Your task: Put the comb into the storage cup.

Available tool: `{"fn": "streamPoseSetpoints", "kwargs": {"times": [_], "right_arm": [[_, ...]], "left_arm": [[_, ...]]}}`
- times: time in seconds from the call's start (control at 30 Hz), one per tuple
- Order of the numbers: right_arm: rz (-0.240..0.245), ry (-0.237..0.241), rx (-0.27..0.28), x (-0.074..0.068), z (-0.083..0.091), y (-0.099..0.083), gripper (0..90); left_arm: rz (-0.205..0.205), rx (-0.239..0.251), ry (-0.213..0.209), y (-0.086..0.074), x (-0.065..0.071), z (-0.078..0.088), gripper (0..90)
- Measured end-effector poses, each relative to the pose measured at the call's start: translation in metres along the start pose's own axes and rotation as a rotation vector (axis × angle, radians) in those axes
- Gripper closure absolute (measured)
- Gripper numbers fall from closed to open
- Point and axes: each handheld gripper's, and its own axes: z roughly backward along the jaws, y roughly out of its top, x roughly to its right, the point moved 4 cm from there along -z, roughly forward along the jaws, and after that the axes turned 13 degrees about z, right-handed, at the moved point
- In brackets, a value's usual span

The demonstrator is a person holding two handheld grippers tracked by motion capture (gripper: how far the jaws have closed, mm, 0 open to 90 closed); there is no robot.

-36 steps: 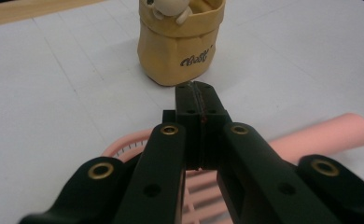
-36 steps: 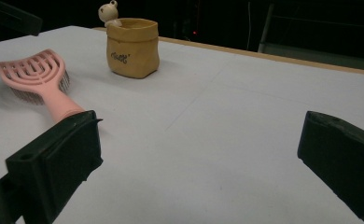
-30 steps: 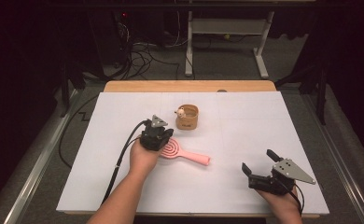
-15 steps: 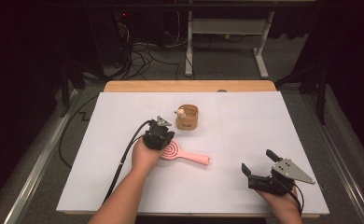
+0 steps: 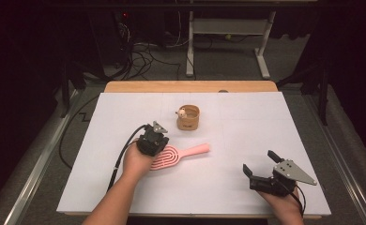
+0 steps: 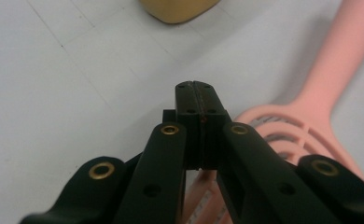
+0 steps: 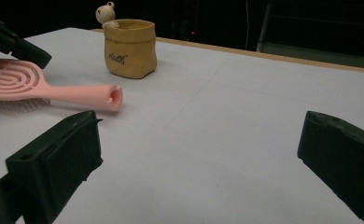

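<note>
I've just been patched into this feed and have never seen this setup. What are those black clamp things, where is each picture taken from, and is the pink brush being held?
No robot here: a person holds a hand-held two-jaw gripper in each hand. The high view looks down on the white table from above the person's side. The other two pictures come from small cameras riding on each gripper, looking along its black jaws.

On the table lie a pink plastic hairbrush and a small tan pouch-shaped cup with a little bear figure on its rim.

The left gripper has its jaws shut together, empty, over the brush's head; whether it touches the brush I cannot tell. The right gripper rests near the table's front edge with its jaws wide open, holding nothing.
</note>
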Motion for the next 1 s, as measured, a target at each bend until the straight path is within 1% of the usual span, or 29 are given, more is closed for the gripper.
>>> {"fn": "streamPoseSetpoints", "kwargs": {"times": [0.13, 0.2, 0.23, 0.27, 0.33, 0.5, 0.53, 0.57, 0.6, 0.63, 0.7, 0.73, 0.77, 0.8, 0.83, 0.9, 1.0], "right_arm": [[0.000, -0.002, 0.000, 0.000, 0.000, 0.000, 0.4], [-0.001, -0.005, 0.000, 0.001, 0.001, 0.000, 0.4], [-0.001, -0.005, 0.000, 0.001, 0.001, 0.000, 0.4], [-0.006, -0.006, -0.001, 0.001, 0.001, 0.000, 0.4], [-0.006, -0.006, -0.002, 0.001, 0.001, 0.000, 0.4], [-0.005, -0.007, -0.003, 0.001, 0.001, 0.000, 0.4], [-0.004, -0.006, -0.003, 0.000, 0.001, 0.000, 0.4], [-0.004, -0.006, -0.003, 0.000, 0.001, 0.000, 0.4], [-0.004, -0.006, -0.003, 0.000, 0.001, 0.000, 0.4], [-0.004, -0.006, -0.003, 0.000, 0.001, 0.000, 0.4], [-0.004, -0.006, -0.003, 0.000, 0.001, 0.000, 0.4], [-0.004, -0.006, -0.002, 0.000, 0.001, 0.000, 0.4], [-0.004, -0.006, -0.002, 0.000, 0.001, 0.000, 0.4], [-0.004, -0.007, -0.002, 0.000, 0.001, 0.000, 0.4], [-0.004, -0.007, -0.002, 0.000, 0.001, 0.000, 0.4], [-0.004, -0.006, -0.003, 0.000, 0.001, 0.000, 0.4], [-0.004, -0.006, -0.003, 0.000, 0.001, 0.000, 0.4]], "left_arm": [[-0.011, 0.005, -0.005, -0.006, 0.001, 0.005, 90.0], [-0.015, 0.006, -0.011, -0.012, 0.001, 0.009, 90.0], [-0.015, 0.006, -0.011, -0.012, 0.001, 0.009, 90.0], [-0.020, 0.008, -0.006, -0.017, 0.001, 0.010, 90.0], [-0.026, 0.007, -0.002, -0.019, 0.001, 0.011, 90.0], [-0.018, 0.020, -0.008, -0.027, 0.000, 0.017, 90.0], [-0.005, 0.033, -0.017, -0.028, -0.002, 0.019, 90.0], [-0.005, 0.033, -0.017, -0.028, -0.002, 0.019, 90.0], [0.014, 0.053, -0.027, -0.029, -0.005, 0.022, 90.0], [0.014, 0.053, -0.027, -0.029, -0.005, 0.022, 90.0], [0.030, 0.079, -0.034, -0.030, -0.008, 0.027, 90.0], [0.052, 0.099, -0.054, -0.032, -0.011, 0.032, 90.0], [0.052, 0.099, -0.054, -0.032, -0.011, 0.032, 90.0], [0.059, 0.116, -0.070, -0.035, -0.014, 0.037, 90.0], [0.059, 0.116, -0.070, -0.035, -0.014, 0.037, 89.1], [0.064, 0.134, -0.082, -0.040, -0.016, 0.042, 88.3], [0.082, 0.160, -0.088, -0.048, -0.021, 0.048, 87.0]]}}
